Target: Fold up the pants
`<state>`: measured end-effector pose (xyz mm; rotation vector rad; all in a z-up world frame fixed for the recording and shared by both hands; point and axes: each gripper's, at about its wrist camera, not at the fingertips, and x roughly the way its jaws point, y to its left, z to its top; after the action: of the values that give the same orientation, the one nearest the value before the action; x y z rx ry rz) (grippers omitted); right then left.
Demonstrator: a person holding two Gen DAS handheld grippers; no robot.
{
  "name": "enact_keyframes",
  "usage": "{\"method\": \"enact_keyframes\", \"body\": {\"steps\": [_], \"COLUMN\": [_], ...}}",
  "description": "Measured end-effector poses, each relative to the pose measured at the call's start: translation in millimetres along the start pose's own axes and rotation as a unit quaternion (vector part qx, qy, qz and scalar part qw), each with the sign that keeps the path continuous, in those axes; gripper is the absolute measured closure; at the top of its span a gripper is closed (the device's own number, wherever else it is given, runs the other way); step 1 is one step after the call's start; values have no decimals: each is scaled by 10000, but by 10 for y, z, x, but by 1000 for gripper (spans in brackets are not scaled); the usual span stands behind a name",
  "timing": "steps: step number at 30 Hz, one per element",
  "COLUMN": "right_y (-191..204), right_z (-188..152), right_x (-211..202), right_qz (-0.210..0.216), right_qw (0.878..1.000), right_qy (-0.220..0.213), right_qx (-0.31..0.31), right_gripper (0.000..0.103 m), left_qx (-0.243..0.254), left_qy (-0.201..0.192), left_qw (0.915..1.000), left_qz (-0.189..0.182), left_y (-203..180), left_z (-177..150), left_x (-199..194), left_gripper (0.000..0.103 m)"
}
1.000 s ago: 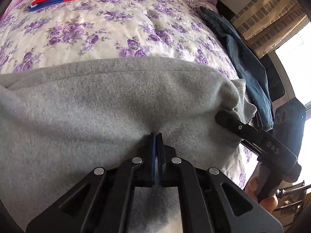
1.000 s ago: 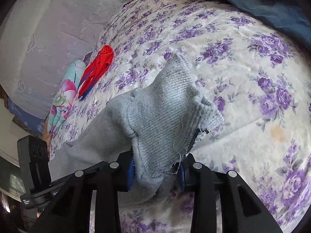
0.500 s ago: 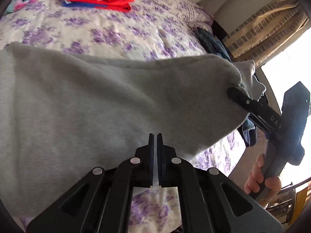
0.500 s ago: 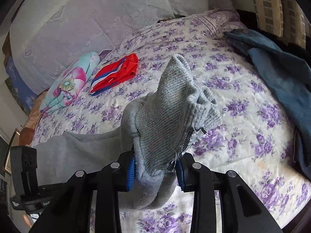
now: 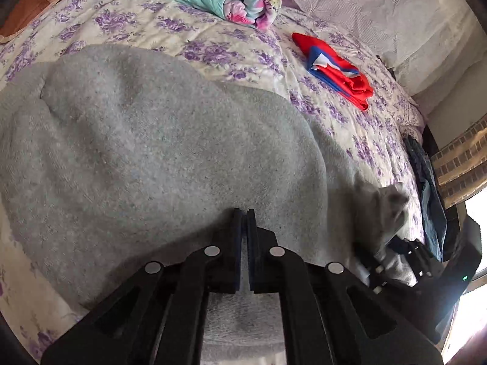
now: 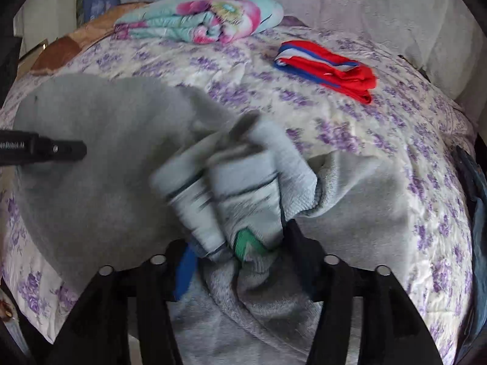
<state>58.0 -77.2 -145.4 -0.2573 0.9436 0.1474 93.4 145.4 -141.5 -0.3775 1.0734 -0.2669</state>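
Observation:
Grey fleece pants (image 5: 158,158) lie spread over a bed with a purple-flowered cover (image 5: 213,45). My left gripper (image 5: 244,213) is shut on the near edge of the grey pants; its tip shows in the right wrist view (image 6: 61,150). My right gripper (image 6: 240,237) is shut on a bunched ribbed part of the pants (image 6: 243,182), with a green tag showing, blurred by motion. In the left wrist view the right gripper (image 5: 392,255) sits at the lower right, holding the bunched end.
A folded red, white and blue garment (image 6: 328,70) lies further back on the bed. A rolled pastel floral blanket (image 6: 201,21) sits near the headboard. Blue jeans (image 5: 429,194) hang at the right edge of the bed. A curtain and bright window (image 5: 462,158) are on the right.
Both grippers have swung left with the pants, carrying the held end over the spread grey fabric. The blanket and headboard have come into view. Both grips remain shut.

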Motion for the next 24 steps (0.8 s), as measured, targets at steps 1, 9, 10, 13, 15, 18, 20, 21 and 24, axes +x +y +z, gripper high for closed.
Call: {"method": "enact_keyframes", "body": {"steps": [1,9,10,13,15,18,20,21,24], "right_y": [80,-342,-409,-530,-462,-353,-318,-312,-261], "right_z": [-18,225,270,388,400,297,298,306,298], "right_x": [-38,-678,-698,-508,-201,193,127,95,37], "right_qz": [-164,1773,1589,1480,1715,1742,1645,1636,1599], "right_qw": [9997,9817,9844,9849,9805,9786,9809,9807,9828], "right_qy": [-104,86,-15,20,456,629,632,677,655], "right_qx": [-118,696,760,901,841,891,823,828,653], "right_gripper": [29,22,22,72,85,84,82,81,72], "left_qx": [-25,4,8,-12,-44,-80,-132,-136,-86], "left_qy": [-19,1,-13,17,44,72,89,44,-453], "left_qw": [10000,9997,9997,9996,9995,9994,9992,9991,9986], "left_qz": [-94,-251,-240,-280,-315,-323,-380,-397,-260], "left_y": [28,71,66,88,99,109,122,130,191], "left_z": [-10,-15,-17,-12,-3,0,-16,-31,-123], "left_x": [4,2,2,3,6,-4,-87,-176,-657], "left_gripper": [100,101,101,101,101,101,102,102,92]}}
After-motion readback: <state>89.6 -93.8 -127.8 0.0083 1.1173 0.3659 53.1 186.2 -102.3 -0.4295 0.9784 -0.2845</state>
